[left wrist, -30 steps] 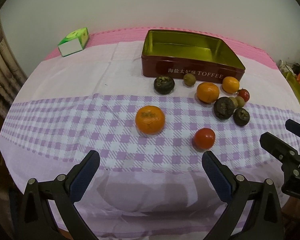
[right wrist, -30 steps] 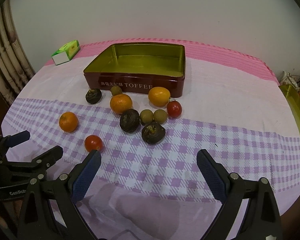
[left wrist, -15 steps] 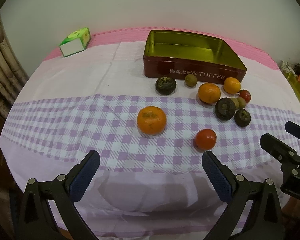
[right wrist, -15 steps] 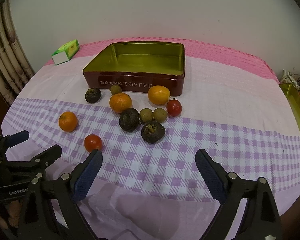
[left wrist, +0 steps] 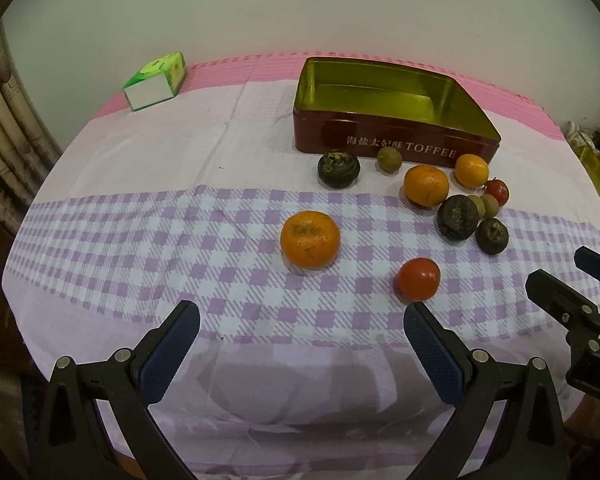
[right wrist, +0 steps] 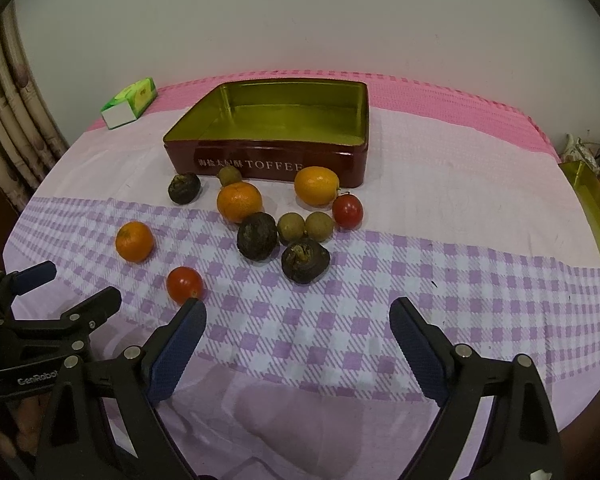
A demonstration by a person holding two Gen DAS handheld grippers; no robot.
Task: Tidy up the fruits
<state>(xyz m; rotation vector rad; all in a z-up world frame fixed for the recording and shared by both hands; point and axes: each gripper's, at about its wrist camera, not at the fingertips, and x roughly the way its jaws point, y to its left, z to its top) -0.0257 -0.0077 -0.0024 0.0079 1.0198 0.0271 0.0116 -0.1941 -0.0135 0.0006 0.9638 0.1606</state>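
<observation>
An open red toffee tin [left wrist: 392,148] [right wrist: 268,156] with a gold inside stands empty at the back of the table. Several fruits lie in front of it: an orange [left wrist: 310,239] [right wrist: 134,241] and a red tomato [left wrist: 417,279] [right wrist: 184,284] lie nearest, apart from a cluster of oranges [right wrist: 239,201], dark fruits [right wrist: 257,235], small green fruits [right wrist: 291,227] and another tomato [right wrist: 347,211]. My left gripper [left wrist: 300,324] is open and empty, short of the near orange. My right gripper [right wrist: 298,322] is open and empty, short of the cluster.
A green and white carton [left wrist: 156,80] [right wrist: 130,102] lies at the back left. A gold tin edge [right wrist: 596,216] shows at the far right. A curtain [right wrist: 8,120] hangs at the left. The checked tablecloth [left wrist: 140,240] covers the table.
Both grippers have moved slightly forward towards the fruits; the fruits and tin sit a little lower and larger in view. Nothing was taken hold of.
</observation>
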